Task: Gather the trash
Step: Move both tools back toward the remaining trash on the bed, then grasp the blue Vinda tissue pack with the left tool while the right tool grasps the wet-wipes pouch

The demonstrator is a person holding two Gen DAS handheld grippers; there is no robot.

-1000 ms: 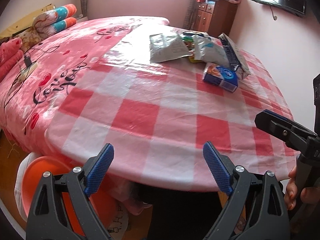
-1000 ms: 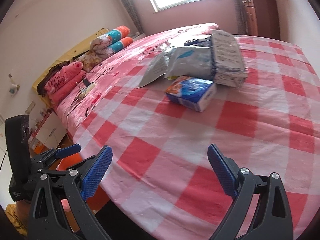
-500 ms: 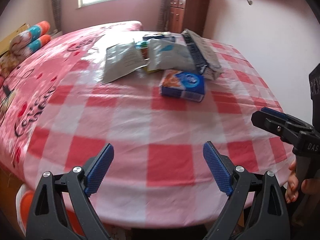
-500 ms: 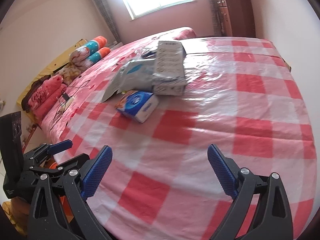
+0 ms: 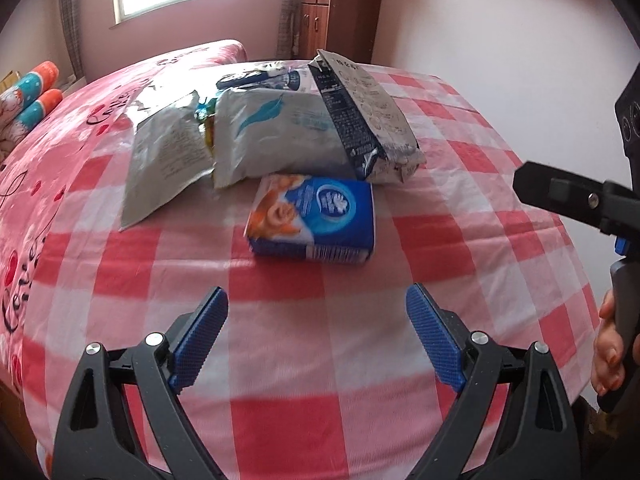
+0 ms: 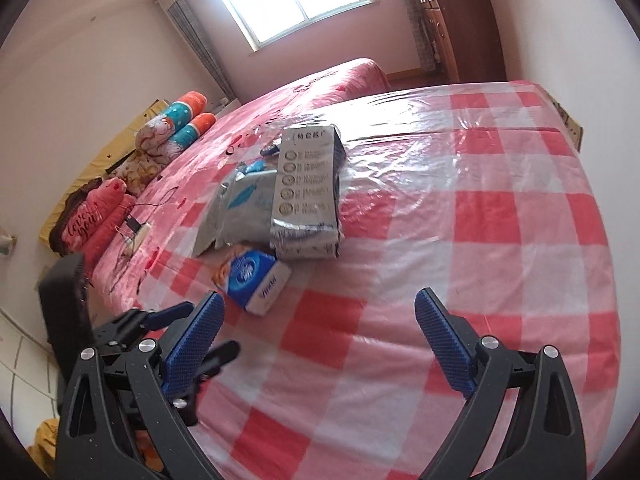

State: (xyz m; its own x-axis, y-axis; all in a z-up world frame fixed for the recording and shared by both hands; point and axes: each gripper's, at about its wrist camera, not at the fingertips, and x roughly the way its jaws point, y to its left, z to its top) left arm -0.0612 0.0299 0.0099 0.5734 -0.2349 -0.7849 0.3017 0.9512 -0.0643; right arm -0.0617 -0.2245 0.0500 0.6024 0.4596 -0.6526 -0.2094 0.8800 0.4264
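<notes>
A blue tissue pack [image 5: 316,220] lies on the red-checked tablecloth [image 5: 280,360], closest to me; it also shows in the right wrist view [image 6: 256,280]. Behind it lie a white bag with a teal feather [image 5: 276,140], a flat silver bag [image 5: 164,160] and a dark-and-silver snack bag [image 5: 364,120], seen in the right wrist view too [image 6: 306,196]. My left gripper [image 5: 316,340] is open and empty, short of the tissue pack. My right gripper [image 6: 318,340] is open and empty over the cloth, right of the pile.
A bed with a pink cover [image 6: 280,104] and rolled pillows [image 6: 180,124] lies behind the table. A brown cabinet [image 5: 340,16] stands against the far wall. The table edge curves close to the right wall [image 5: 520,60].
Both grippers have moved forward over the table towards the pile of packets, which looks larger and closer. The orange bin below the table edge has left the left view.
</notes>
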